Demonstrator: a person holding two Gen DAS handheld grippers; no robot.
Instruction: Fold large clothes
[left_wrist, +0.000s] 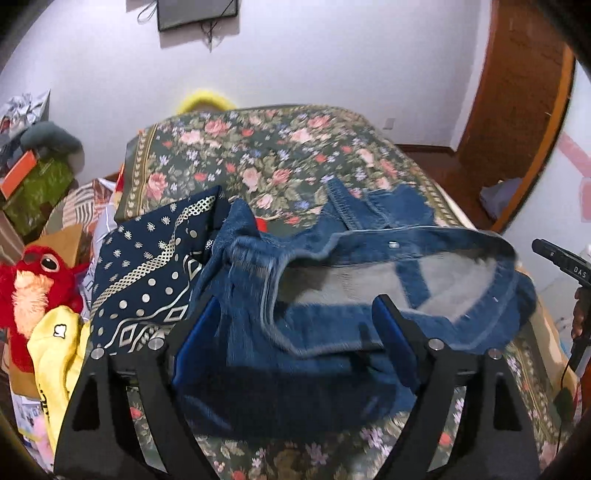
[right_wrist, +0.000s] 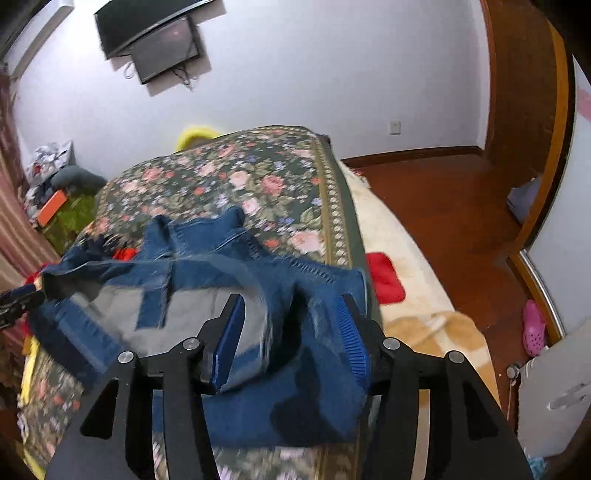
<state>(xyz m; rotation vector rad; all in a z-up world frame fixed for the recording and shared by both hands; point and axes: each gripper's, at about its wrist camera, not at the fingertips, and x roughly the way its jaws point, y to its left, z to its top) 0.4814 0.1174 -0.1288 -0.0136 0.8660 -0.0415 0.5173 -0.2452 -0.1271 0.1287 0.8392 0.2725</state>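
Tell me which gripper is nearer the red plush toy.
Left. The left gripper hangs over the denim garment, with the red plush toy just off to its side. The right gripper sits at the garment's opposite end, toward the bed's other edge.

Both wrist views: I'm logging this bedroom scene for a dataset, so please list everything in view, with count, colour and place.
denim garment: one, blue with grey lining, bunched on the near end of the bed
bedspread: one, dark green with pink roses, covering the bed
patterned cloth: one, navy with white print, left of the denim
plush toy: one, red, beside the bed on the left
yellow garment: one, below the plush toy
screen: dark, on the white wall
blanket: cream with a red patch, bed's right side
shoe: one, pink, on the wooden floor
left gripper: black with blue pads, open over the denim
right gripper: black with blue pads, open, denim between its fingers
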